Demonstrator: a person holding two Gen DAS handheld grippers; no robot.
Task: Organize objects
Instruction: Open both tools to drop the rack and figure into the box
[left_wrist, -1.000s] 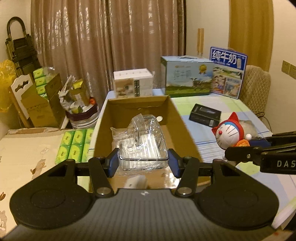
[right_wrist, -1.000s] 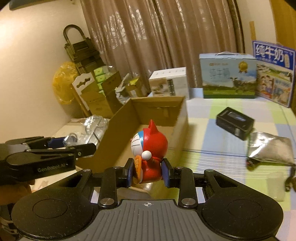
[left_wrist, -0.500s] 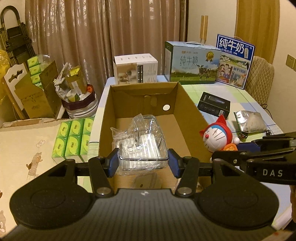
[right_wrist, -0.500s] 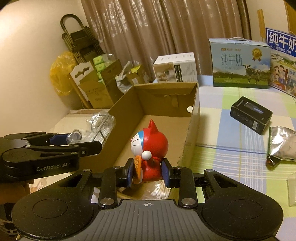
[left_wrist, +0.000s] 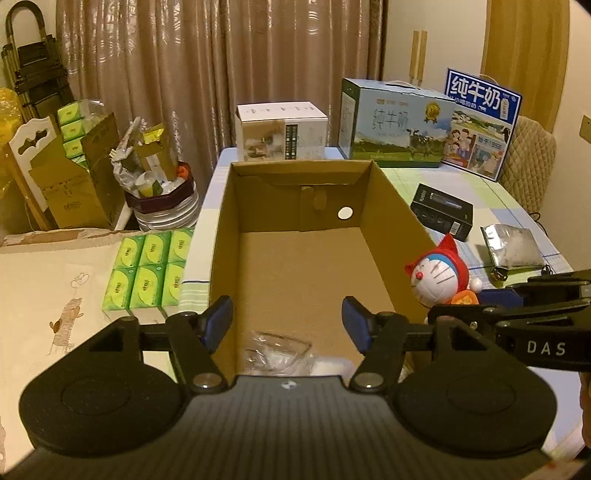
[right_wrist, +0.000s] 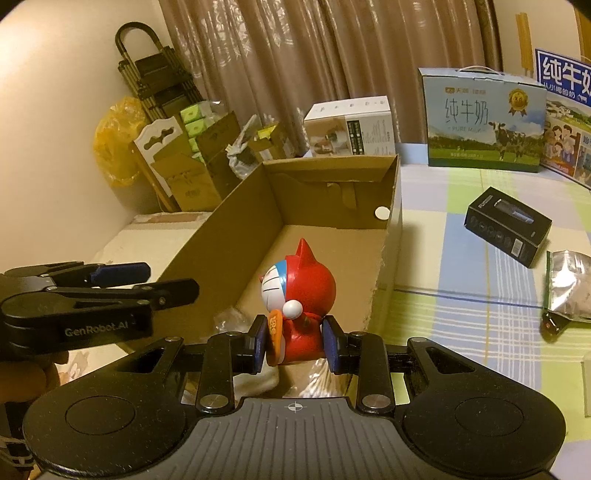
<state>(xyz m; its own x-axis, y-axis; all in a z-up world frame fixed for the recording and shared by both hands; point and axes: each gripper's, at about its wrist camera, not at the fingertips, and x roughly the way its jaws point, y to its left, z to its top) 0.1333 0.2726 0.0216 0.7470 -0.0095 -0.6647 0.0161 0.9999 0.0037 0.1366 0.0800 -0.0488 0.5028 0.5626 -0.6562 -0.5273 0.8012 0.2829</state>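
An open cardboard box (left_wrist: 391, 206) lies on the table, its floor mostly bare. My left gripper (left_wrist: 287, 317) hangs open over the box's near end with nothing between its fingers. Just below it, a clear container in plastic wrap (left_wrist: 277, 350) rests on the box floor. My right gripper (right_wrist: 295, 339) is shut on a red-hooded cat figurine (right_wrist: 299, 288), held upright above the near right corner of the box (right_wrist: 221, 229). The figurine (left_wrist: 439, 273) also shows in the left wrist view, beside the right wall. The left gripper (right_wrist: 110, 280) appears at the left in the right wrist view.
On the checked tablecloth right of the box lie a black carton (left_wrist: 441, 210) and a silver pouch (left_wrist: 511, 245). Milk cartons (left_wrist: 395, 122) and a white box (left_wrist: 280, 131) stand behind. Green tissue packs (left_wrist: 147, 266) sit to the left.
My left gripper has opened and let go of the wrapped clear container, which now lies low in the box. The right gripper has carried the figurine closer over the box.
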